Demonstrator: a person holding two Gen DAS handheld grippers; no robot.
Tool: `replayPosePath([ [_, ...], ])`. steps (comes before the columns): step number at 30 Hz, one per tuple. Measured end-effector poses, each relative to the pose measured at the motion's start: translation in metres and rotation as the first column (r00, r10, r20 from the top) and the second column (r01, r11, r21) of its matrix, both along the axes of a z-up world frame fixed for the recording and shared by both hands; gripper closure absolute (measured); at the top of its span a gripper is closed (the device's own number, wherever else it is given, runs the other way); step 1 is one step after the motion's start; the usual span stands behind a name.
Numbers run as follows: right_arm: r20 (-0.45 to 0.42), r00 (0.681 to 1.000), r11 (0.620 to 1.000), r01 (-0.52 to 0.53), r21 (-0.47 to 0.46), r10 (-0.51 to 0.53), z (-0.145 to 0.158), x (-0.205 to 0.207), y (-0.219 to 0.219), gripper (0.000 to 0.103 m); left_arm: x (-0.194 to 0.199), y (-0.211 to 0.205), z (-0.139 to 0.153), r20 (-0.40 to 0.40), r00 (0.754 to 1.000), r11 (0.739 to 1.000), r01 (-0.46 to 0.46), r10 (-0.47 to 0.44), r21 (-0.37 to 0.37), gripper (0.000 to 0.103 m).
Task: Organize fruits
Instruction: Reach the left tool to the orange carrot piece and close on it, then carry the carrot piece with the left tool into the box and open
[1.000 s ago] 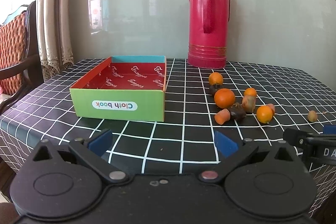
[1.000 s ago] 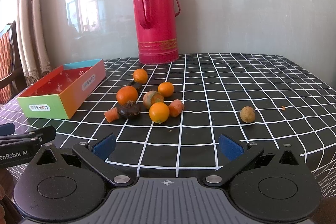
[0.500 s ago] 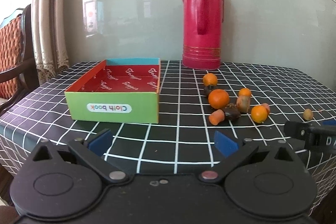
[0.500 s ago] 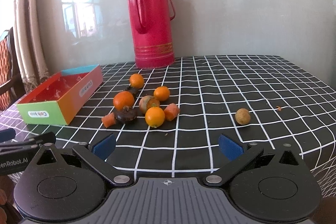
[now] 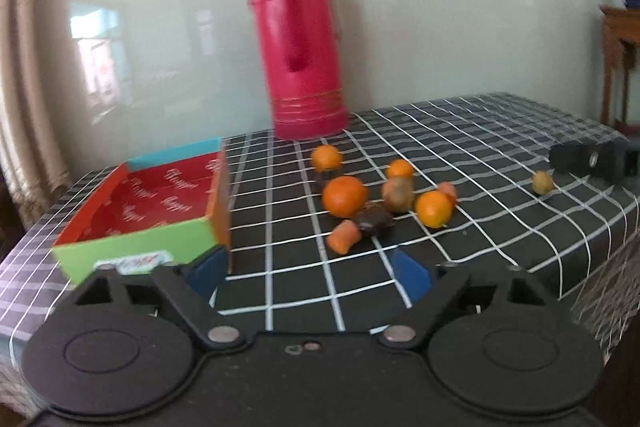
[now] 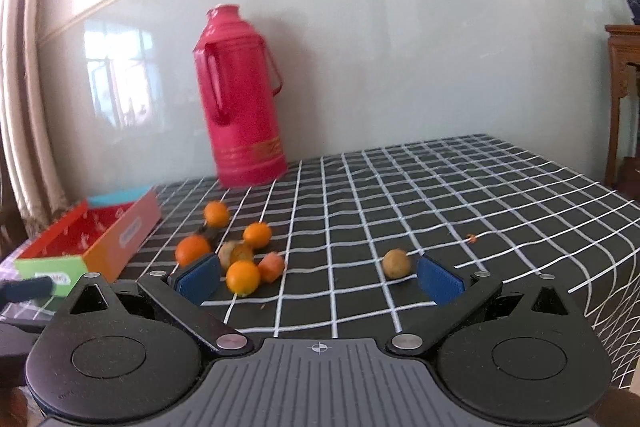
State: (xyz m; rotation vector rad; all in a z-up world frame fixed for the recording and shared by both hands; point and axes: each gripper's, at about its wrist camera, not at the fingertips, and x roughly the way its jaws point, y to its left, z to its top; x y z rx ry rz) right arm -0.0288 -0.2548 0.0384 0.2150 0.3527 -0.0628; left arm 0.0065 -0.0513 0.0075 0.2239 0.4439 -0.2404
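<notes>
The left gripper (image 5: 308, 273) is closing on nothing; the right gripper (image 6: 318, 277) is hanging spread. Better centring on one orange (image 5: 345, 196) before carrying it to the box (image 5: 160, 203).

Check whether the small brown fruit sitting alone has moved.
No. The small brown fruit keeps its spot on the tablecloth grid, right of the orange cluster; only the cameras shifted.

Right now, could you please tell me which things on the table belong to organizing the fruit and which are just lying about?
Belonging to the job:
- oranges
- lone brownish fruit, off to the right
- open box, nothing in it
- left tool, closing on nothing
- right tool, open

Just lying about:
- red thermos
- checked tablecloth
</notes>
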Motion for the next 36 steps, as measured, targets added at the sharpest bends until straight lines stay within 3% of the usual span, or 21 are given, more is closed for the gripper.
replayPosePath([
  [7,0.044,0.999,1.0,0.027,0.009,-0.027,0.004,-0.003,-0.009,0.0,0.035,-0.016,-0.014,-0.062,0.994,0.994,0.09,-0.086,0.058,0.056],
  [15,0.038,0.999,0.998,0.027,0.056,-0.029,0.004,0.001,-0.015,0.0,0.07,-0.02,-0.025,-0.106,0.99,0.992,0.1,-0.092,0.081,0.059],
  [22,0.03,0.999,0.994,0.028,0.102,-0.031,0.003,0.004,-0.022,0.0,0.082,-0.018,-0.033,-0.14,0.985,0.993,0.109,-0.101,0.046,0.074],
  [28,0.025,0.999,0.992,0.035,0.122,-0.039,0.003,0.004,-0.026,0.0,0.083,-0.017,-0.036,-0.139,0.984,0.994,0.109,-0.108,0.003,0.085],
  [33,0.007,0.999,0.992,0.04,0.116,-0.042,0.001,0.007,-0.026,0.0,0.079,-0.016,-0.035,-0.132,0.987,0.996,0.092,-0.094,-0.023,0.085],
  [36,-0.013,0.999,0.993,0.048,0.112,-0.047,-0.001,0.01,-0.026,0.0,0.072,-0.013,-0.027,-0.081,0.993,0.996,0.083,-0.085,-0.027,0.085],
])
